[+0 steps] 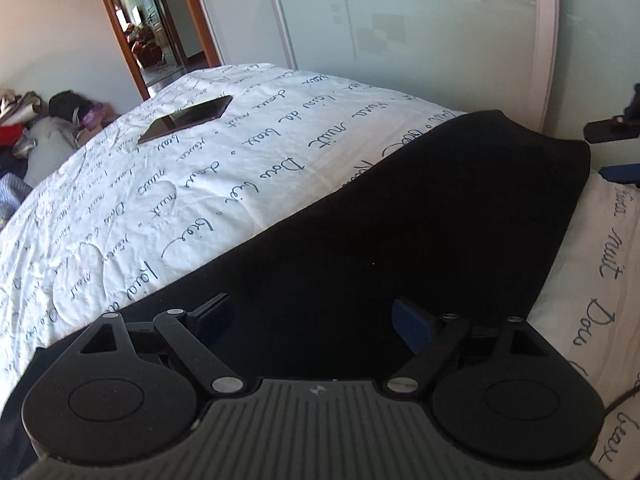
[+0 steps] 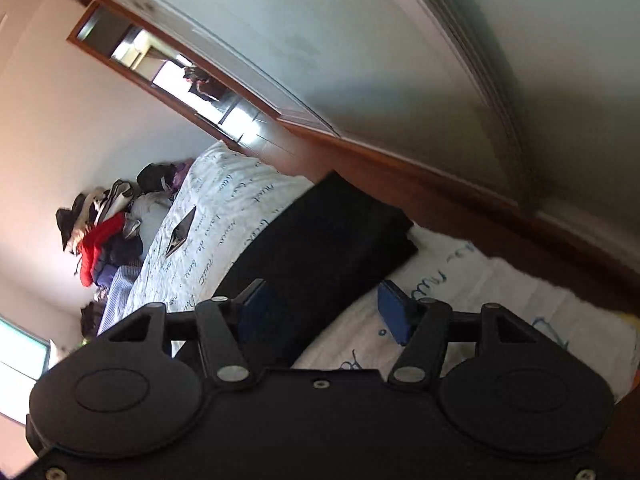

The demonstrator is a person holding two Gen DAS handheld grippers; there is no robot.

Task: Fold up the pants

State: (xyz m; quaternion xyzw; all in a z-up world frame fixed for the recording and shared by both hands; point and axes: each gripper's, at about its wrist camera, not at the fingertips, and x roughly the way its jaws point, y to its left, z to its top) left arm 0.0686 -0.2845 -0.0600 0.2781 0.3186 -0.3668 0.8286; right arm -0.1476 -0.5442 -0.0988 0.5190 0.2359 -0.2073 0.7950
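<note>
The black pants (image 1: 400, 232) lie flat as a folded dark slab on the white bedsheet (image 1: 160, 208) with blue script. My left gripper (image 1: 312, 316) is open, low over the near part of the pants, holding nothing. In the right wrist view the pants (image 2: 332, 240) stretch away toward the bed's far edge. My right gripper (image 2: 324, 308) is open and empty, tilted, its left finger over the pants and its right finger over the sheet (image 2: 460, 292). The right gripper also shows at the far right edge of the left wrist view (image 1: 616, 148).
A dark phone (image 1: 186, 118) lies on the sheet beyond the pants, also in the right wrist view (image 2: 180, 232). A pile of clothes and bags (image 1: 40, 128) sits off the bed's left side. Sliding wardrobe doors (image 1: 400, 20) stand behind the bed, beside a doorway (image 1: 148, 28).
</note>
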